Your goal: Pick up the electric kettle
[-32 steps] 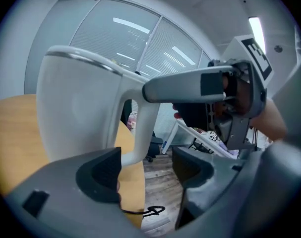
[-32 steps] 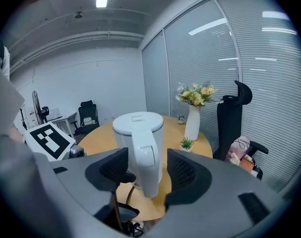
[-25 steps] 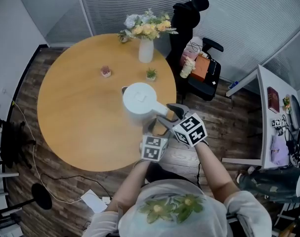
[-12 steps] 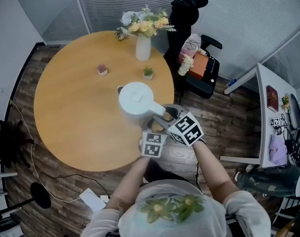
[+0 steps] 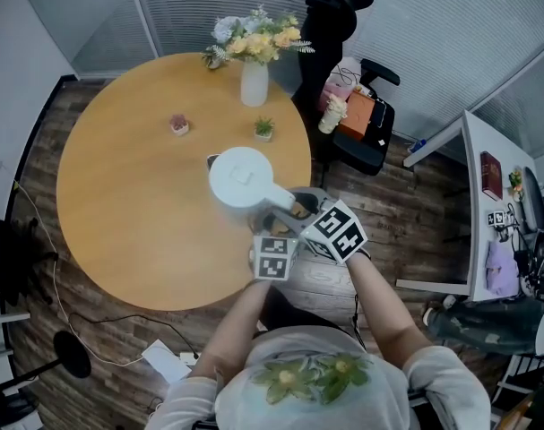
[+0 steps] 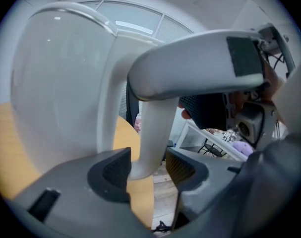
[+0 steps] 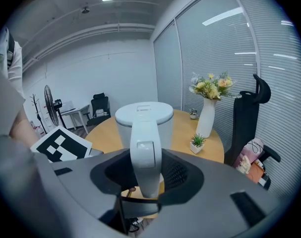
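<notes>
The left tool (image 6: 148, 168) has just been closing: its jaws, spread wide a second ago, now have both pads against the lower, upright part of the kettle's handle (image 6: 155, 133). The right tool (image 7: 146, 175) closed a little sooner and sits clamped across the upper part of the same handle, a pad on either side just below the switch. In the head view both tools have kept their places side by side, the left one nearer the person, the right one higher on the handle, both pointing forward and downward. The white kettle (image 5: 242, 177) lies straight ahead of the tools, its body just beyond their tips and its handle turned back toward the person. It stands on the round wooden table (image 5: 137, 222), close to the edge nearest the person, where it was a second ago. Farther back on the table are a small potted plant (image 5: 264, 129), a second little pot (image 5: 177, 124) and a white vase of flowers (image 5: 254, 81) at the far edge.
</notes>
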Motion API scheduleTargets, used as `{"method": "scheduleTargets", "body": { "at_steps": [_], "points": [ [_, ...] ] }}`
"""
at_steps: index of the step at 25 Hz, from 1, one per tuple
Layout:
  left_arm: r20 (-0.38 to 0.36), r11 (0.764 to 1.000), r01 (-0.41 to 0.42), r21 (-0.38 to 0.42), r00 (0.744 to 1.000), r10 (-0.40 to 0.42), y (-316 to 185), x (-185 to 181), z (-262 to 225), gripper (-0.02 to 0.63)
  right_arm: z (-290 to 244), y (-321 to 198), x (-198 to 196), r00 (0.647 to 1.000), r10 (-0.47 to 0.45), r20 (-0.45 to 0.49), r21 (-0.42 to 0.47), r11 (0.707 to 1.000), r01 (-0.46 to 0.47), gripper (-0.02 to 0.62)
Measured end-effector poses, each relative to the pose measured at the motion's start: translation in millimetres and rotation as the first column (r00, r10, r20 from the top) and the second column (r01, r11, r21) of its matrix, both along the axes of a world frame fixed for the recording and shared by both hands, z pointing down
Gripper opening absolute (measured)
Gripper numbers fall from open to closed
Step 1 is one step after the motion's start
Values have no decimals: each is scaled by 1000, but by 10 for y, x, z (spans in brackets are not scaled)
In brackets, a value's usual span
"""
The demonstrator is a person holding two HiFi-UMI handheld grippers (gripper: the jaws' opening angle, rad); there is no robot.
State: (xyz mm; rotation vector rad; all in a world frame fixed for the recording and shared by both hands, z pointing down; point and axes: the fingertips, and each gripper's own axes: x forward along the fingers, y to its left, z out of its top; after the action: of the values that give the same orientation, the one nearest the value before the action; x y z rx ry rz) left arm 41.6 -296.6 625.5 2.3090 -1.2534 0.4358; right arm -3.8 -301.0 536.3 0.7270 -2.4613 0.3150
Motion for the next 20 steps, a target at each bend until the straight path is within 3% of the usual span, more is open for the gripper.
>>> {"method": "scheduleTargets", "body": {
  "at_steps": [2, 6, 12, 20],
  "points": [
    [6, 1000, 15, 7, 1000, -15, -3, -30, 10, 180, 6, 15, 4, 1000, 0, 6, -3, 1000, 0, 170],
    [16, 1000, -19, 25, 1000, 18, 28, -28, 12, 177, 3, 45, 5, 1000, -1, 11, -4, 1000, 1, 170],
    [82, 986, -150, 68, 986, 144, 60, -8, -21, 146, -17, 54, -29, 1000, 12, 23, 26, 1000, -13, 164],
    [87, 975, -195, 104, 979, 186, 83, -48, -120, 137, -112, 20, -95, 996, 43, 72, 55, 997, -47, 163]
  ]
}}
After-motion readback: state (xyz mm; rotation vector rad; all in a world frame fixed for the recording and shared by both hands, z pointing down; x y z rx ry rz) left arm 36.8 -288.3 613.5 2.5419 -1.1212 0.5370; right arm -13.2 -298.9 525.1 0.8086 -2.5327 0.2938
